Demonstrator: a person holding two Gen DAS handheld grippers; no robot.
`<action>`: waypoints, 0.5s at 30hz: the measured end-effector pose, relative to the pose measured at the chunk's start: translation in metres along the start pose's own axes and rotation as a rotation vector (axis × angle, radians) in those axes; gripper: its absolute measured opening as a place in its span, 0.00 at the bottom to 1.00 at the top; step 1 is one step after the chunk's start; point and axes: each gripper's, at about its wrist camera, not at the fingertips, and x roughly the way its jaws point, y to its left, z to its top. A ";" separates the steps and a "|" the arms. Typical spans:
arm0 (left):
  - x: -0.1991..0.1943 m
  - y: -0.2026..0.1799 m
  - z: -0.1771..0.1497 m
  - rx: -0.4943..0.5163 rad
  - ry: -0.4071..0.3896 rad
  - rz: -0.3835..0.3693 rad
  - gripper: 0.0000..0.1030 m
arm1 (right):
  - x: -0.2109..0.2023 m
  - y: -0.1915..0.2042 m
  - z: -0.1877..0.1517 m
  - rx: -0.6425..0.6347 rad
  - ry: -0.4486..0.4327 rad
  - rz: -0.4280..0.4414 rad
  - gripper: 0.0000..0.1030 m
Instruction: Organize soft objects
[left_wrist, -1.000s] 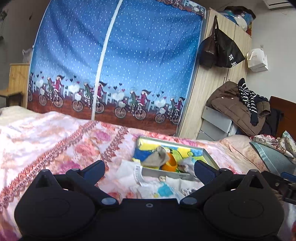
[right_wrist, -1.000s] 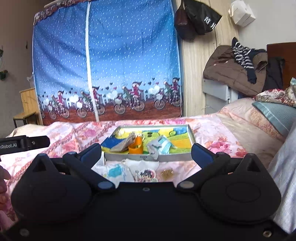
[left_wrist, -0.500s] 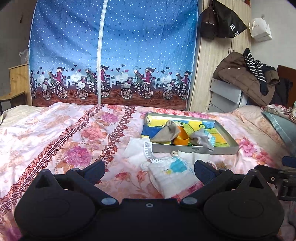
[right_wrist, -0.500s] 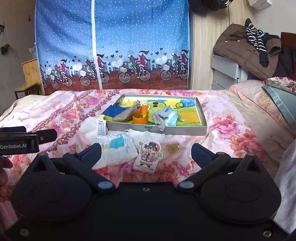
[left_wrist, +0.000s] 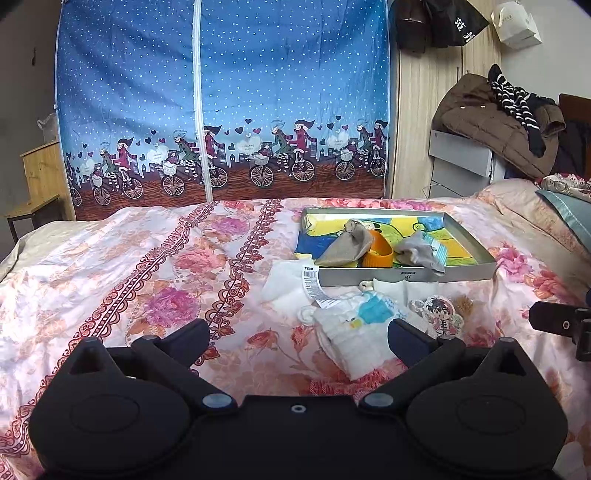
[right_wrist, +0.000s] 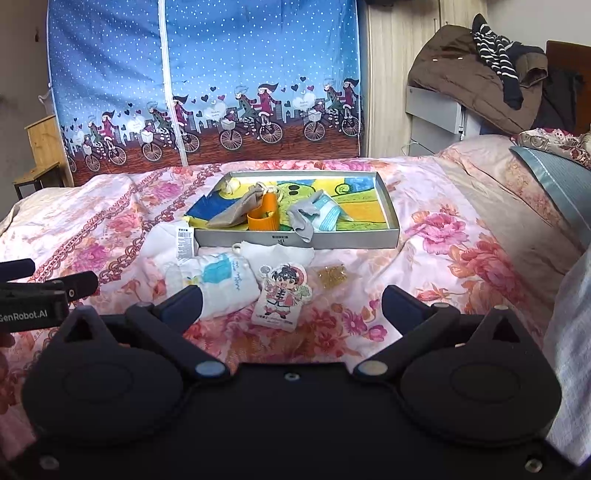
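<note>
A grey tray (left_wrist: 406, 275) (right_wrist: 332, 240) with a colourful picture bottom lies on the flowered bedspread. Inside it are a tan sock (left_wrist: 347, 243) (right_wrist: 236, 212), an orange cup (left_wrist: 376, 251) (right_wrist: 263, 216) and a grey sock (left_wrist: 417, 253) (right_wrist: 303, 218). In front of the tray lie a white folded cloth with a blue print (left_wrist: 354, 328) (right_wrist: 218, 280), a cartoon-figure sachet (left_wrist: 439, 314) (right_wrist: 282, 295) and a small gold patch (right_wrist: 330, 275). My left gripper (left_wrist: 297, 338) is open, above the bedspread near the cloth. My right gripper (right_wrist: 291, 304) is open, the sachet lying between its fingers' lines.
A white item with a barcode tag (left_wrist: 291, 284) (right_wrist: 173, 240) lies left of the tray. A blue fabric wardrobe (left_wrist: 221, 110) stands behind the bed. Pillows (right_wrist: 550, 173) and a coat pile (right_wrist: 472, 77) are at the right. The other gripper's body (right_wrist: 33, 299) shows at the left edge.
Both grippers tilted downward and moved closer to the bed; the tray and the cloths in front of it now show fuller and lower in view. Both stay open.
</note>
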 end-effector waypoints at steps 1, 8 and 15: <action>0.000 0.000 0.000 0.002 0.002 0.001 0.99 | 0.000 0.000 0.000 0.000 0.005 0.000 1.00; 0.001 -0.001 0.000 0.001 0.009 0.002 0.99 | 0.000 -0.001 0.000 0.005 0.030 -0.001 1.00; 0.001 0.000 -0.001 -0.005 0.010 0.000 0.99 | 0.001 -0.001 -0.001 0.001 0.048 -0.001 1.00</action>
